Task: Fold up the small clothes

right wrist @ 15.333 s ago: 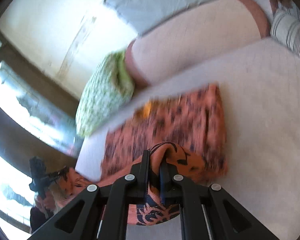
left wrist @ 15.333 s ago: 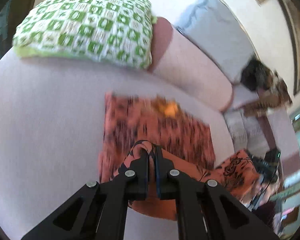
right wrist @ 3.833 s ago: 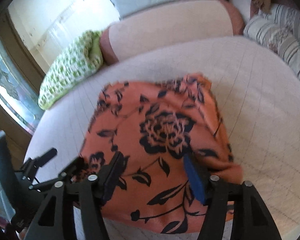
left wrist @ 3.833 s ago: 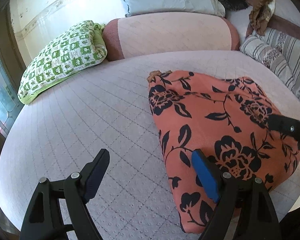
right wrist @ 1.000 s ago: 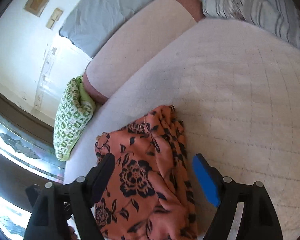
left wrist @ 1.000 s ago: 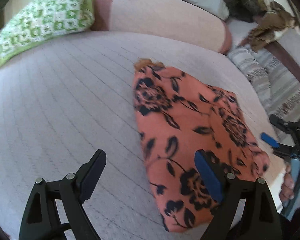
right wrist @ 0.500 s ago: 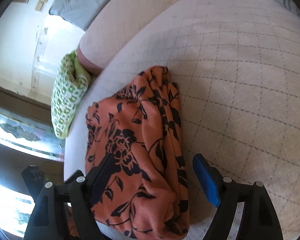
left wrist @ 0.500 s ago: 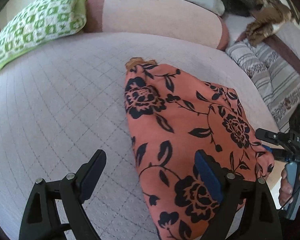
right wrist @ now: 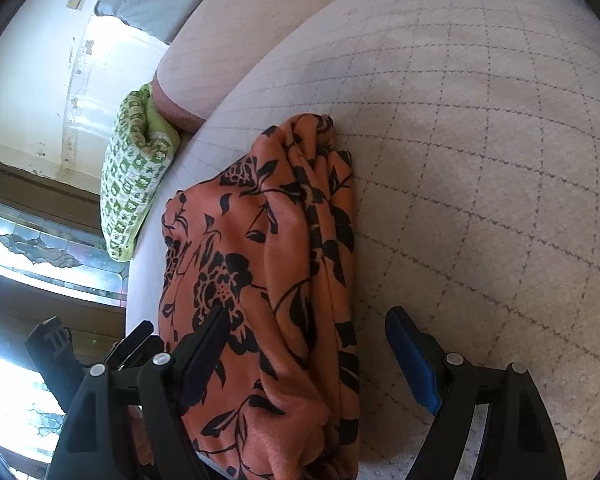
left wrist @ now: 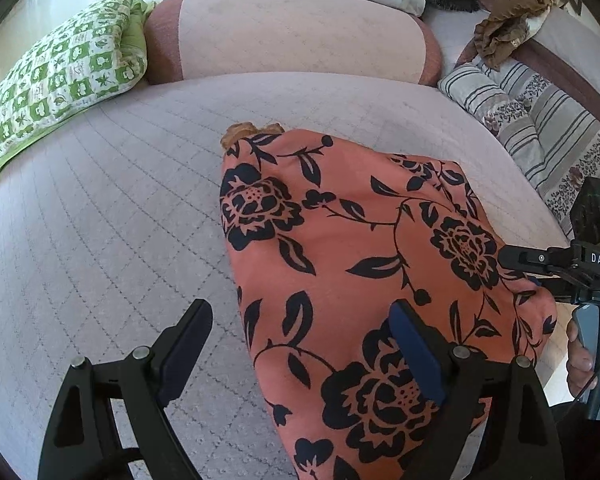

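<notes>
An orange garment with black flowers (left wrist: 352, 264) lies folded on the quilted bed (left wrist: 100, 216). It also shows in the right wrist view (right wrist: 268, 264), its layered edges to the right. My left gripper (left wrist: 300, 344) is open over the garment's near left edge, one finger over the quilt, the other over the cloth. My right gripper (right wrist: 304, 344) is open and straddles the garment's near right edge. It also shows in the left wrist view at the garment's right side (left wrist: 540, 268). Neither holds anything.
A green-checked pillow (left wrist: 56, 84) lies at the far left and a pink bolster (left wrist: 292, 36) along the back. Striped cushions (left wrist: 540, 120) and a brown cloth (left wrist: 508, 20) lie at the far right. The bed's front edge is close to both grippers.
Both grippers moved in closer to the near end of the folded garment. Well before, both were shut on the cloth; they stand open now.
</notes>
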`<state>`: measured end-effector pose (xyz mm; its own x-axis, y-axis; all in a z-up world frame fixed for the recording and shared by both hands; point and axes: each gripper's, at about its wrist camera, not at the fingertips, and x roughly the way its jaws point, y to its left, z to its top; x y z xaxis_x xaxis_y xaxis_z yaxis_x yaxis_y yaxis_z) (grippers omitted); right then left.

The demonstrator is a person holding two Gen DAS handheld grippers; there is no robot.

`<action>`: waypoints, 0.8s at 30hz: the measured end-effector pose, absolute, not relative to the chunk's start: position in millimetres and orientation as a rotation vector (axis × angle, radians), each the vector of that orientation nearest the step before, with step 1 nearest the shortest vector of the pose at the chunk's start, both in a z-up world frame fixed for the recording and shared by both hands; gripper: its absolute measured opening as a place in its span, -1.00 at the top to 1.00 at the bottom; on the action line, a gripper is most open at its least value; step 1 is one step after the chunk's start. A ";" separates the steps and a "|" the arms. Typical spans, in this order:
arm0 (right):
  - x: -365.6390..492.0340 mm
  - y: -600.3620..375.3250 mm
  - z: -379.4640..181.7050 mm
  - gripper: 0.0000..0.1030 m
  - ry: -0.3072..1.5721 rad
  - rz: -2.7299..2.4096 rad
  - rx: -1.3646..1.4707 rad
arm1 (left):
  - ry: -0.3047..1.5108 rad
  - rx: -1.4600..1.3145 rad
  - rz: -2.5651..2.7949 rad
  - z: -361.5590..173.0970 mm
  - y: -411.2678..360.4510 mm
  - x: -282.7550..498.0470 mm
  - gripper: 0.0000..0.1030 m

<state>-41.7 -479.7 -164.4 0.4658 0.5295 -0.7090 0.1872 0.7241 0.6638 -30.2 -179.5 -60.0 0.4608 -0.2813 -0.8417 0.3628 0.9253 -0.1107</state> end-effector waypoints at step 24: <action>-25.5 -469.5 -176.9 -0.61 1.090 0.320 0.861 | 1.091 0.033 -0.468 -73.0 -187.5 -18.4 -0.75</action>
<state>-25.5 -469.5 -176.9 0.4565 0.6173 -0.6407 0.1732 0.6447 0.7445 -18.4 -187.5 -73.0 0.3743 -0.3495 -0.8589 0.3815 0.9023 -0.2009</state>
